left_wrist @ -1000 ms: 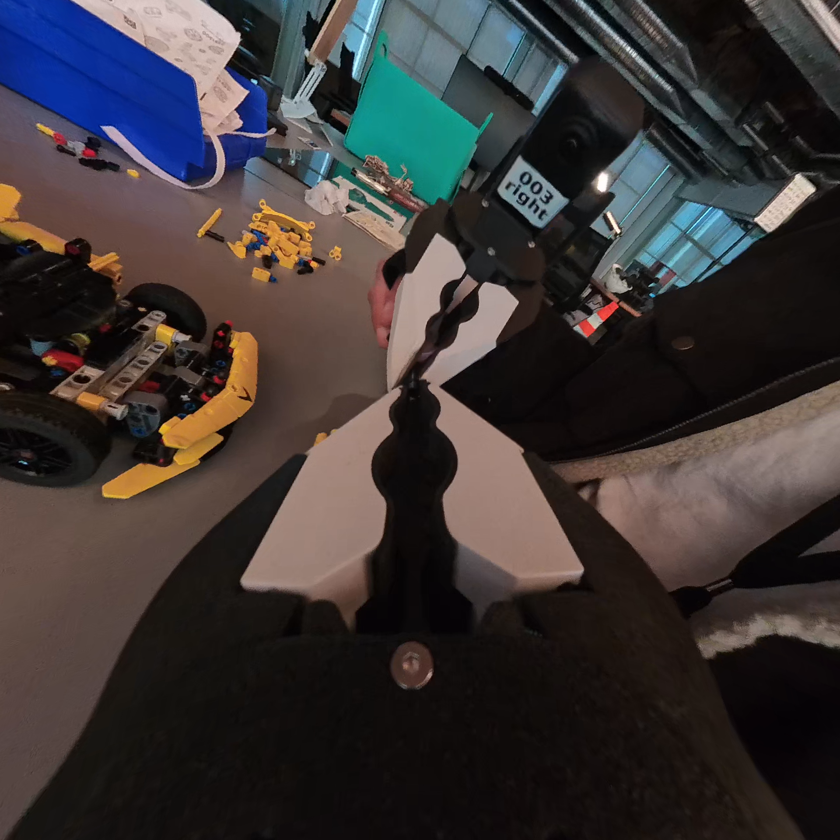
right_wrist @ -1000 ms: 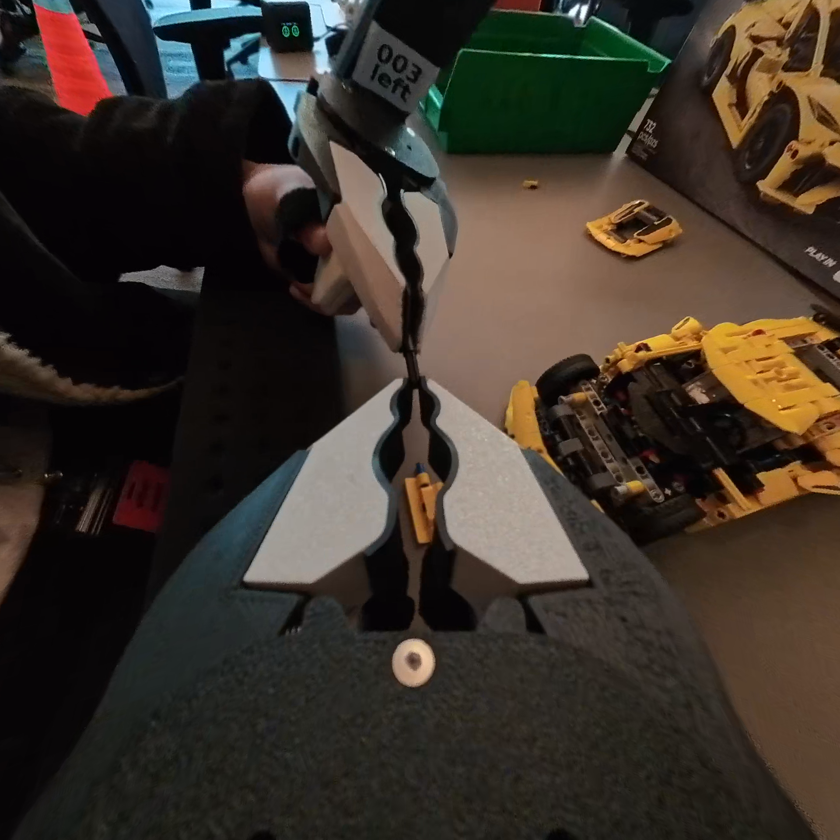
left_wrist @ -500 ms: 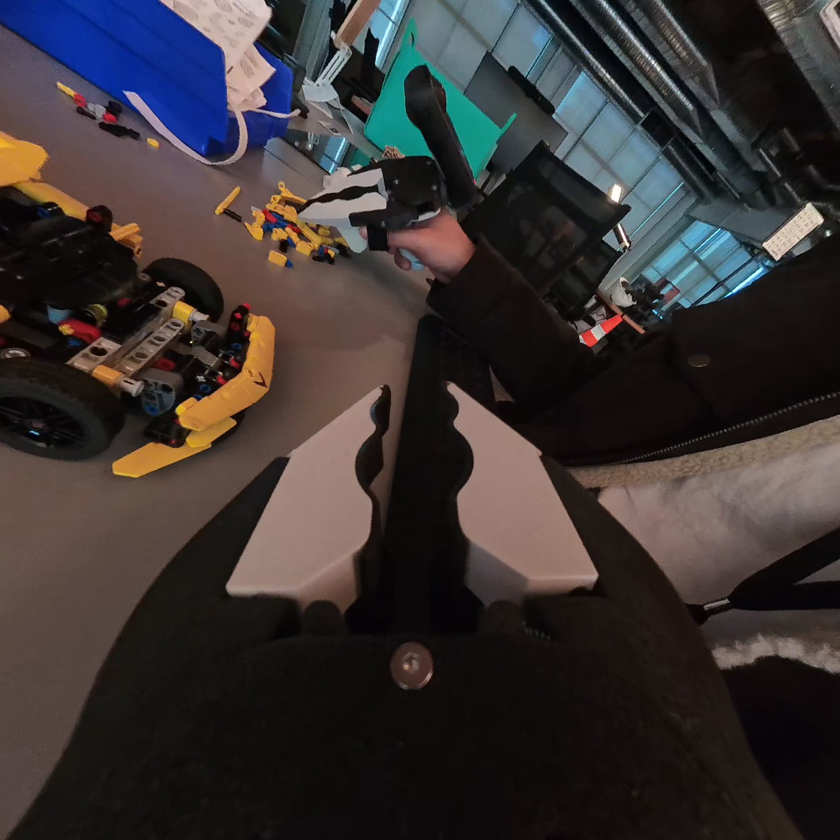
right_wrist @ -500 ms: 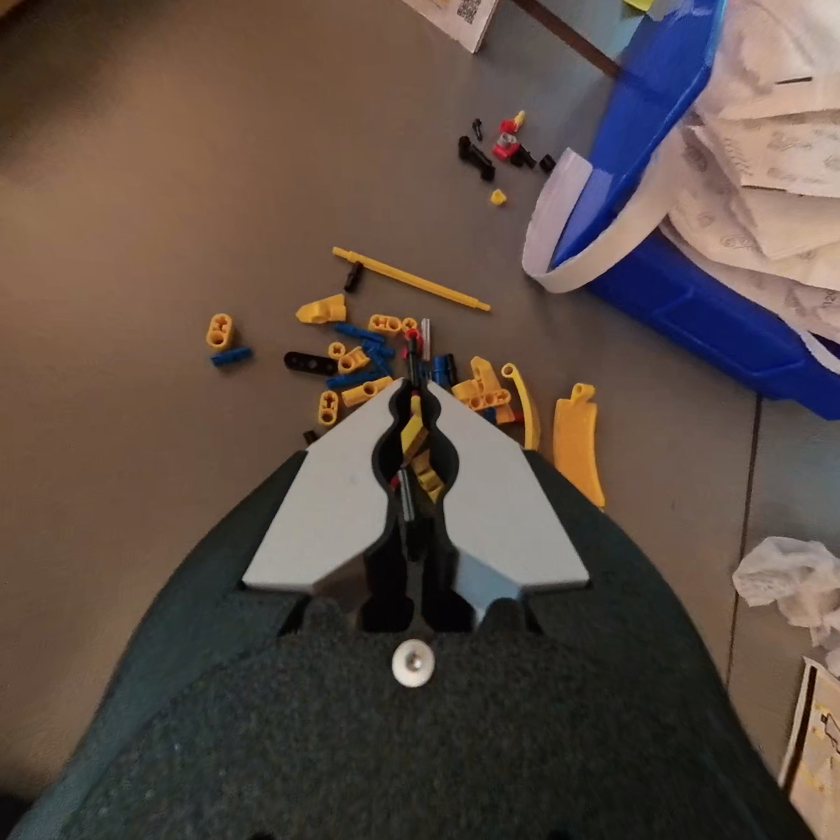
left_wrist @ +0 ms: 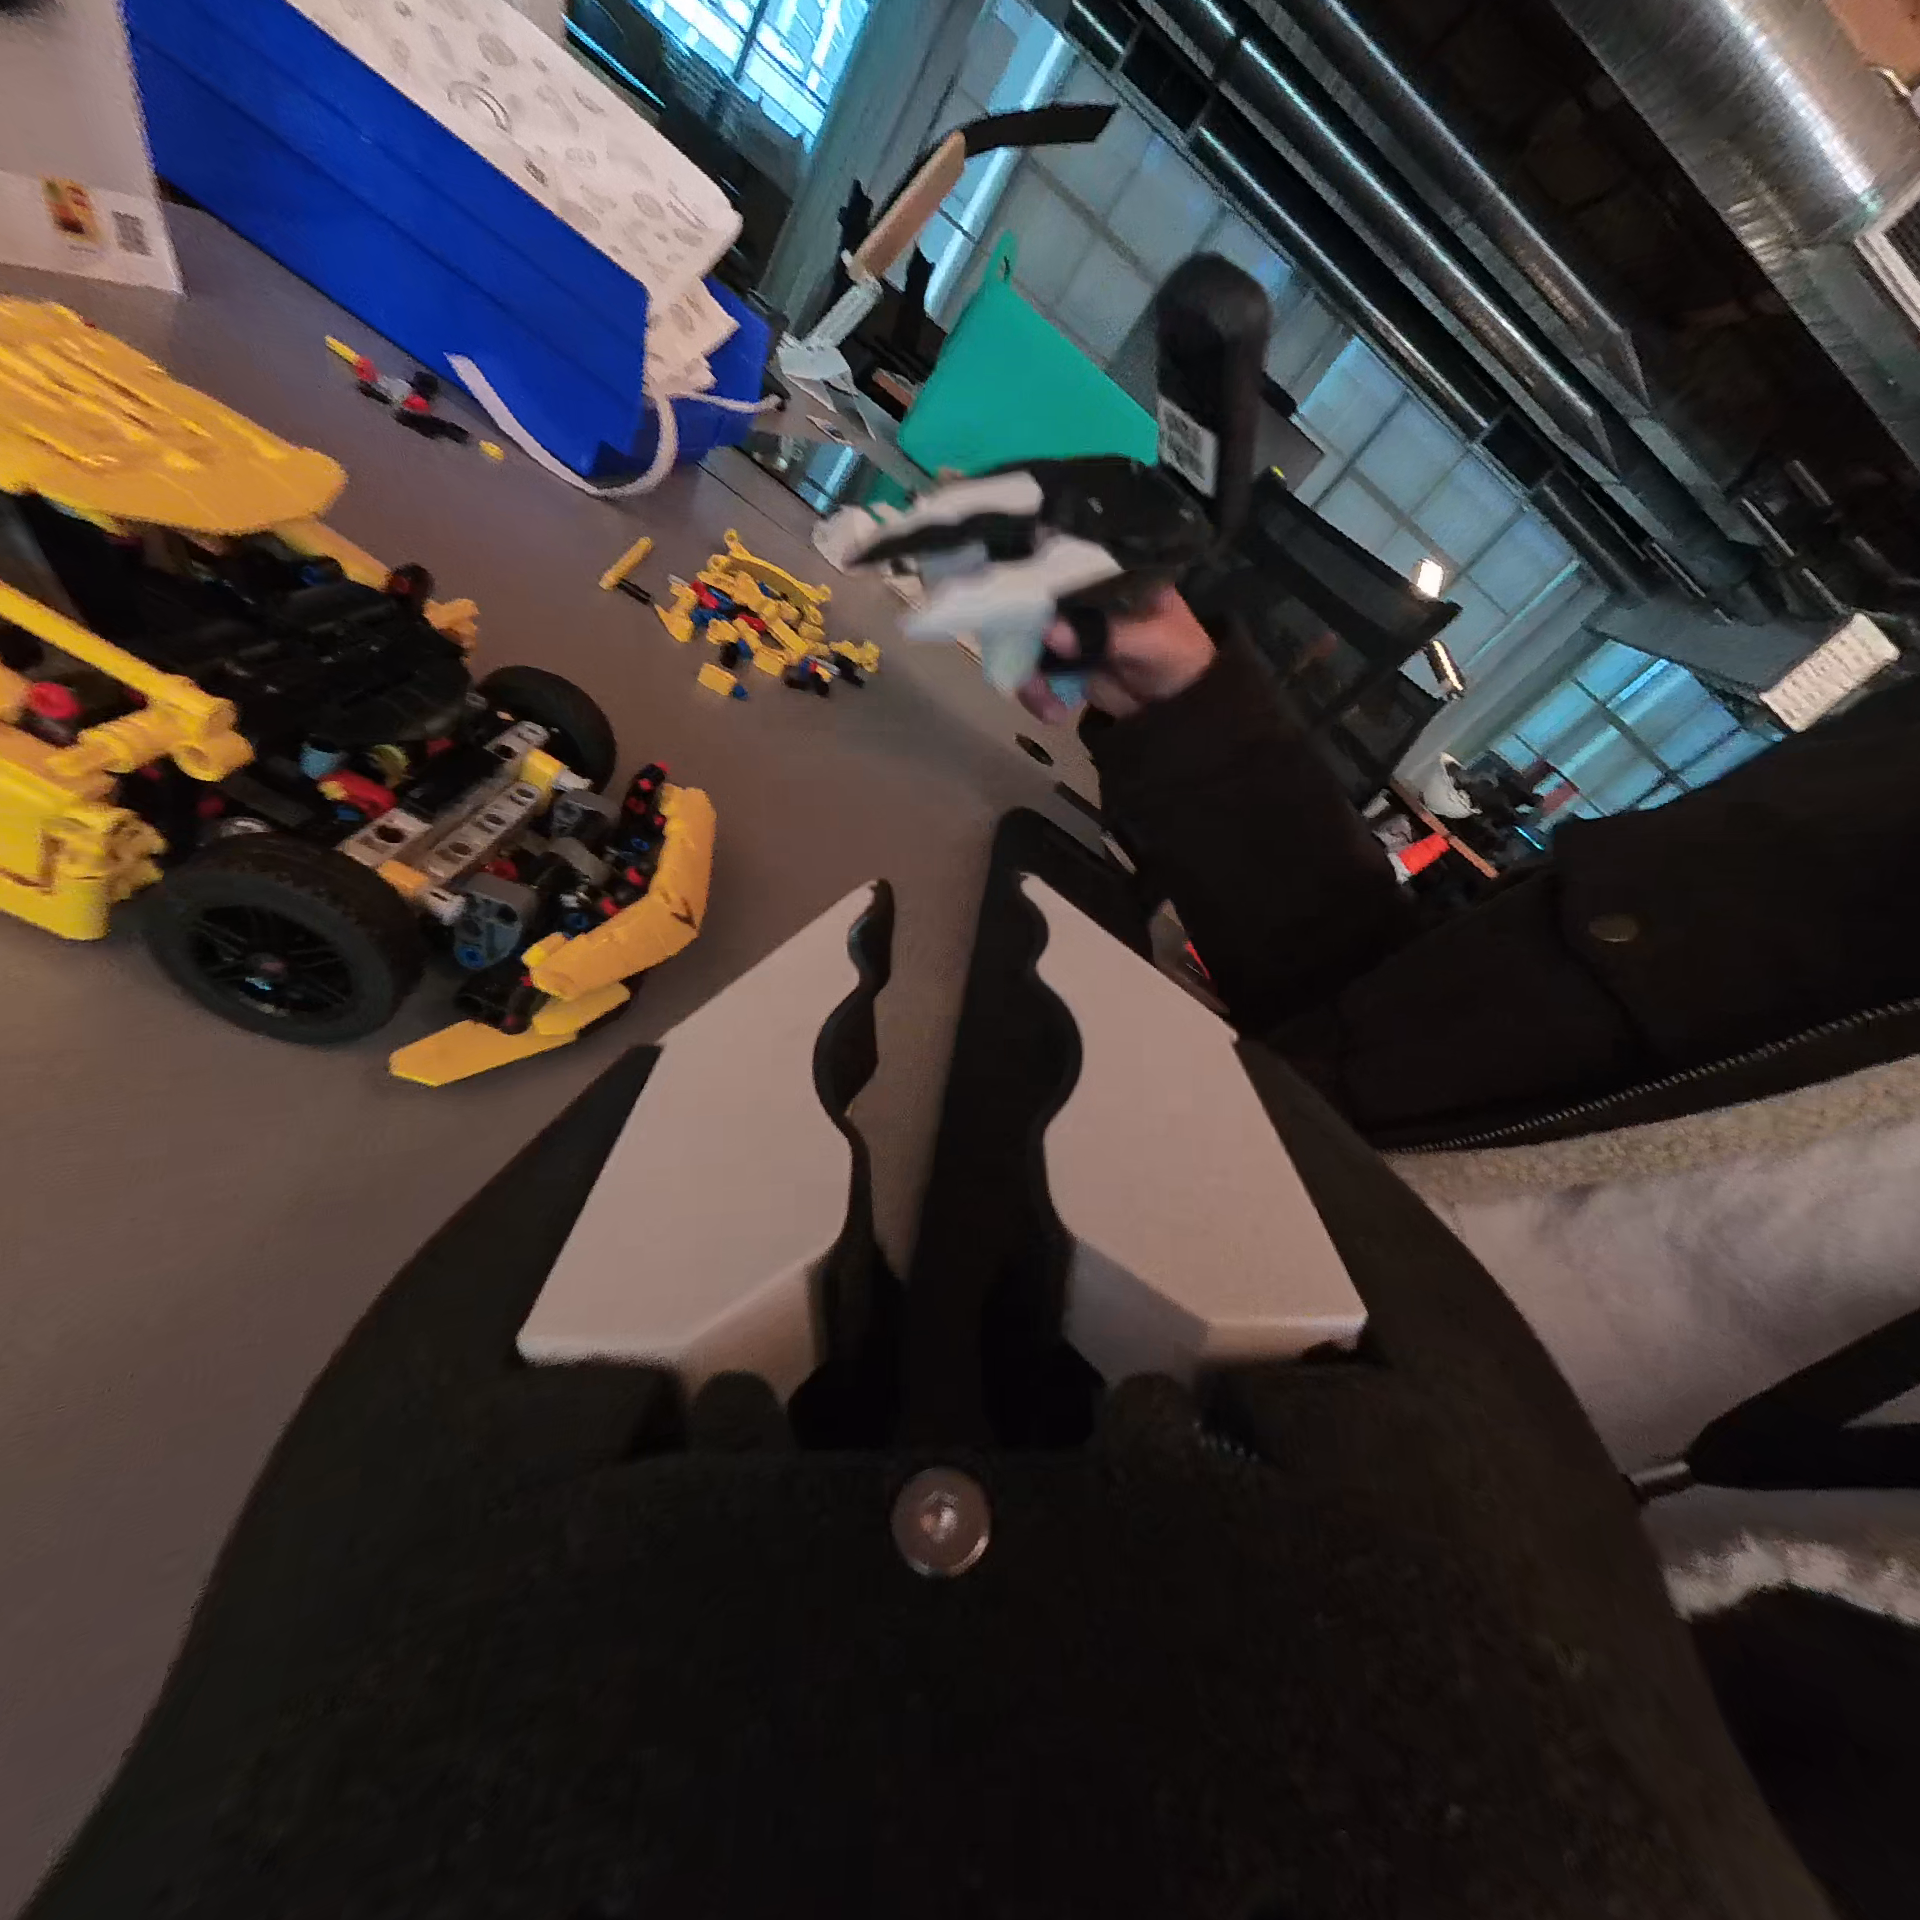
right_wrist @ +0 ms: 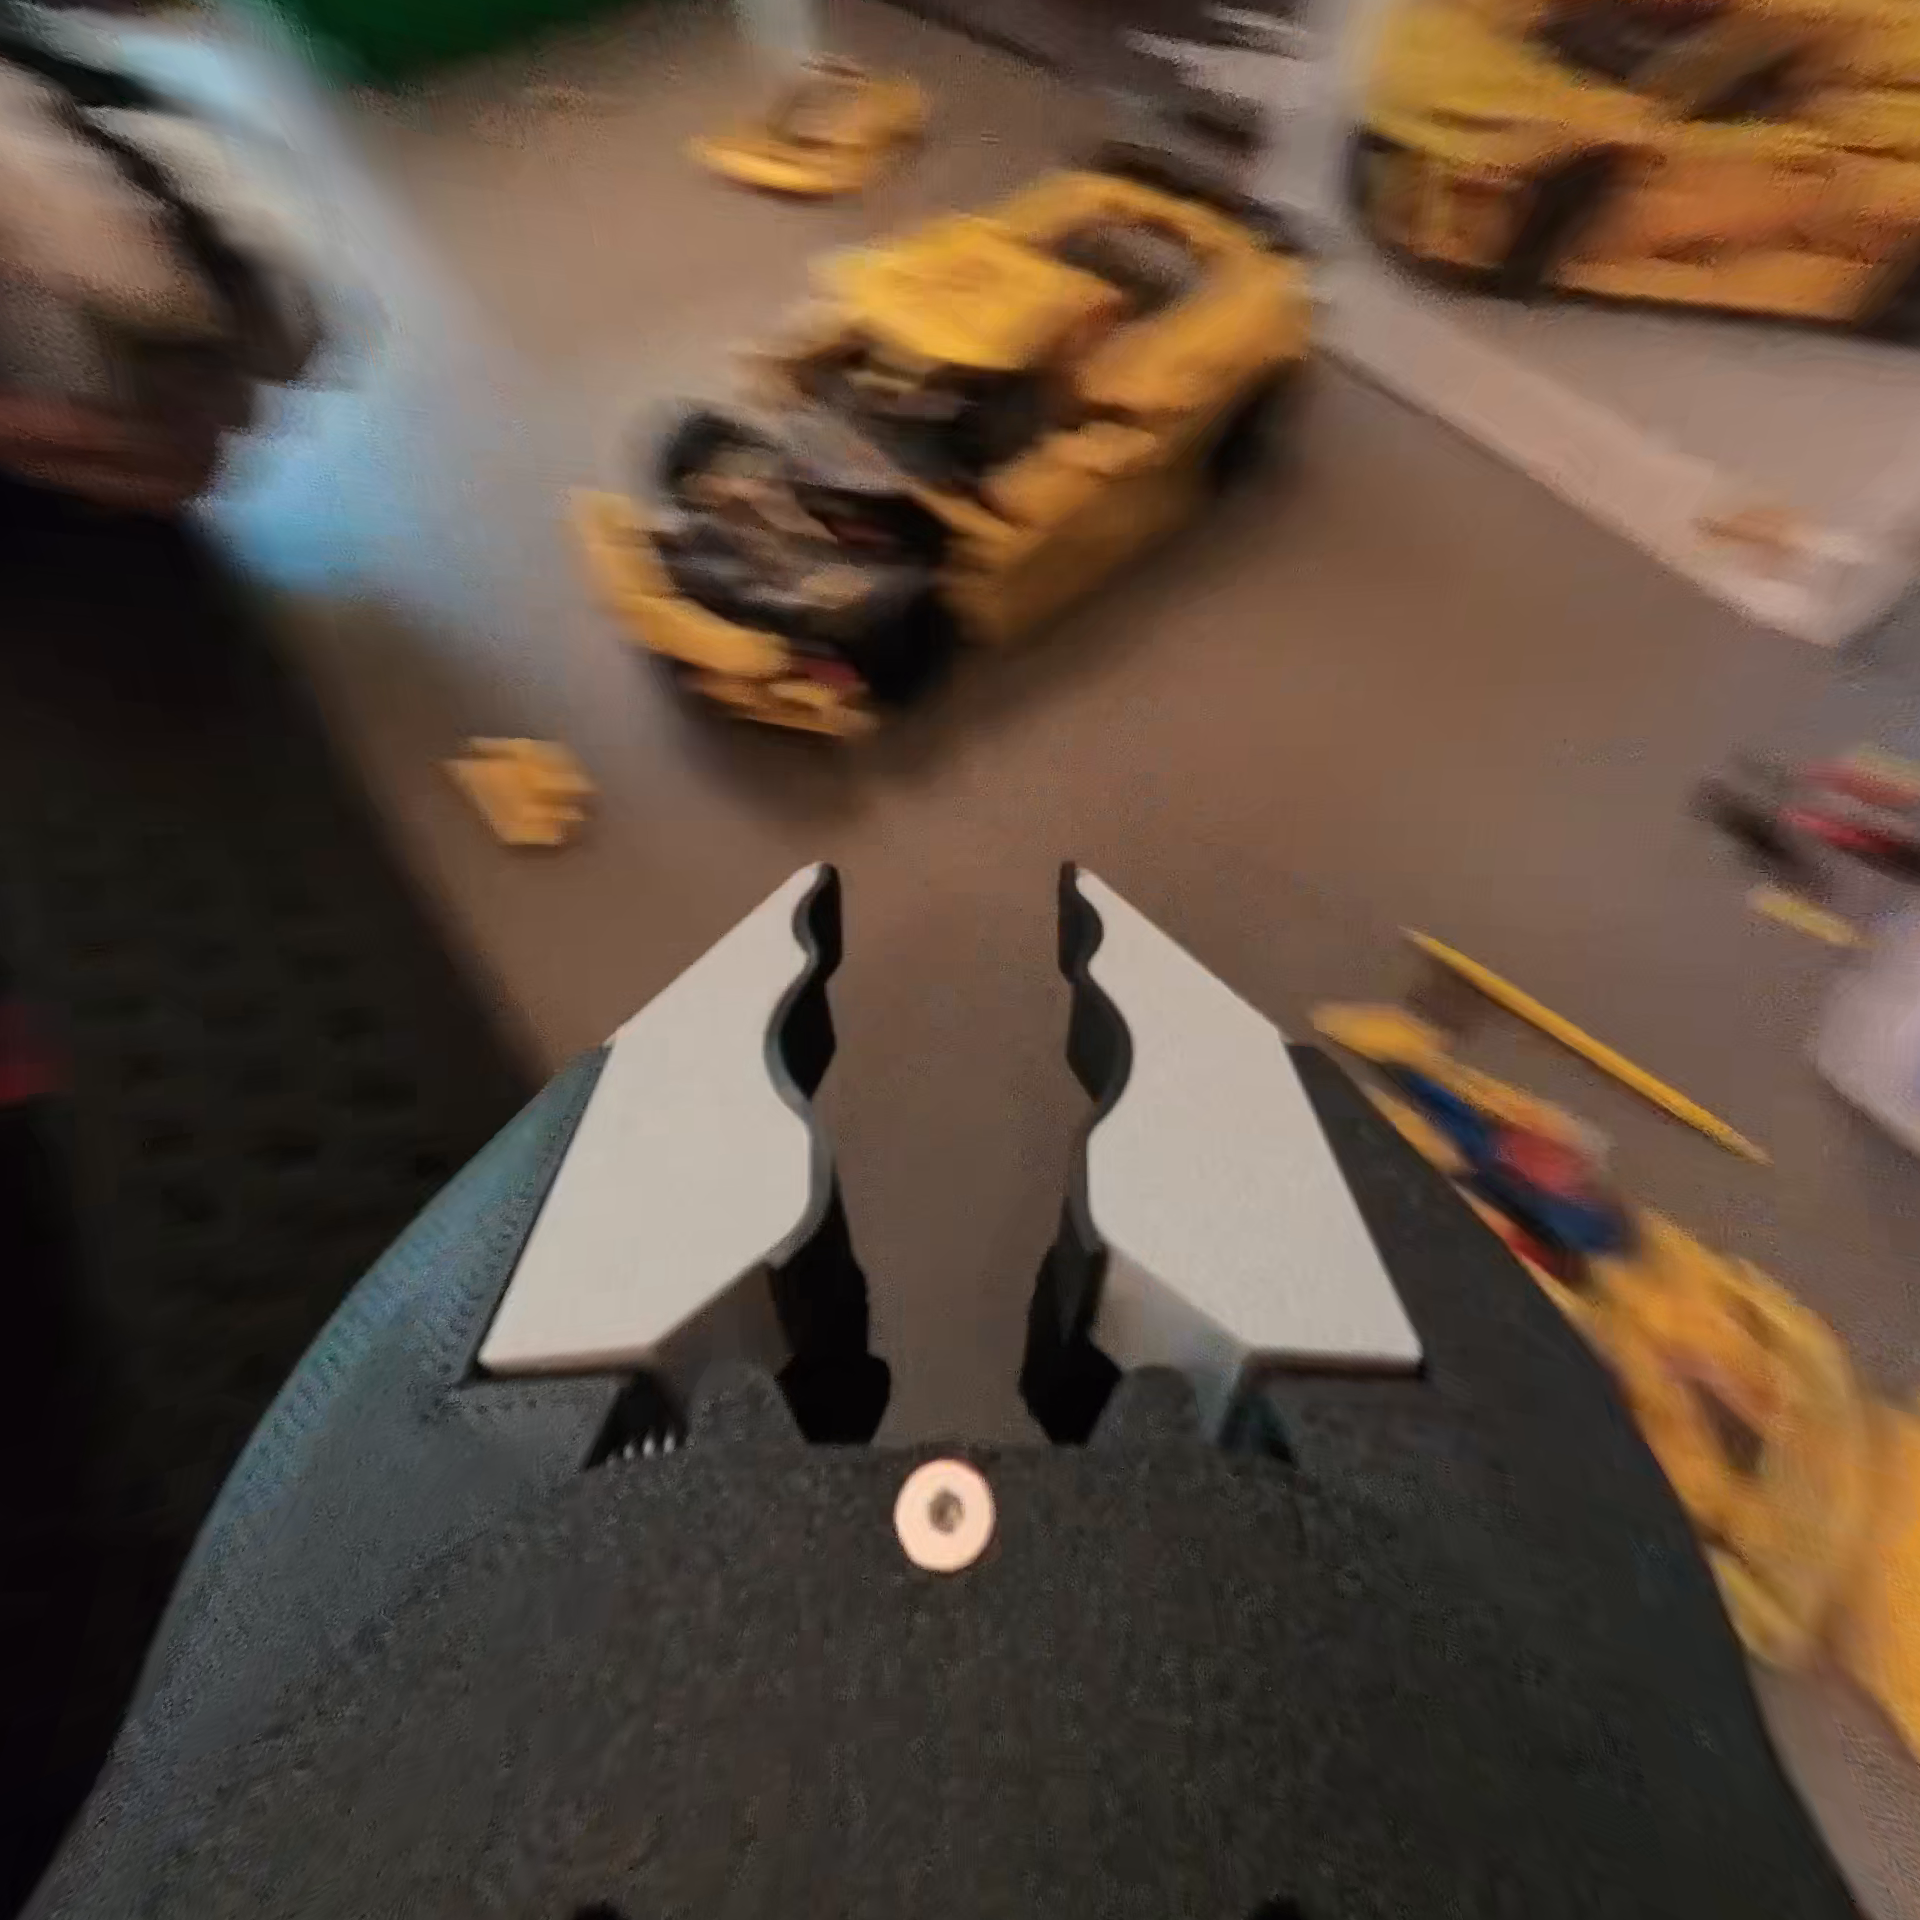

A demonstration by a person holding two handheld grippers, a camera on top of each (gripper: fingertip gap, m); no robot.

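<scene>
Hovering over the table (left_wrist: pixel 208 1195), left gripper (left_wrist: pixel 940 894) slightly parted, empty; right gripper (right_wrist: pixel 945 883) spread wide, empty, car (right_wrist: pixel 935 488) ahead, loose yellow piece (right_wrist: pixel 525 790) ahead-left, view blurred.

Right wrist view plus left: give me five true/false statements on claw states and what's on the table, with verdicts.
1. The right claw is open with nothing between its fingers. True.
2. The left claw grips a yellow brick. False: a narrow gap shows between its fingers, with no part in it.
3. A partly built yellow toy car stands on the grey table. True.
4. The loose bricks lie inside the blue bin. False: they lie on the table, beside it.
5. The right wrist view is sharp. False: it is heavily blurred.
</scene>
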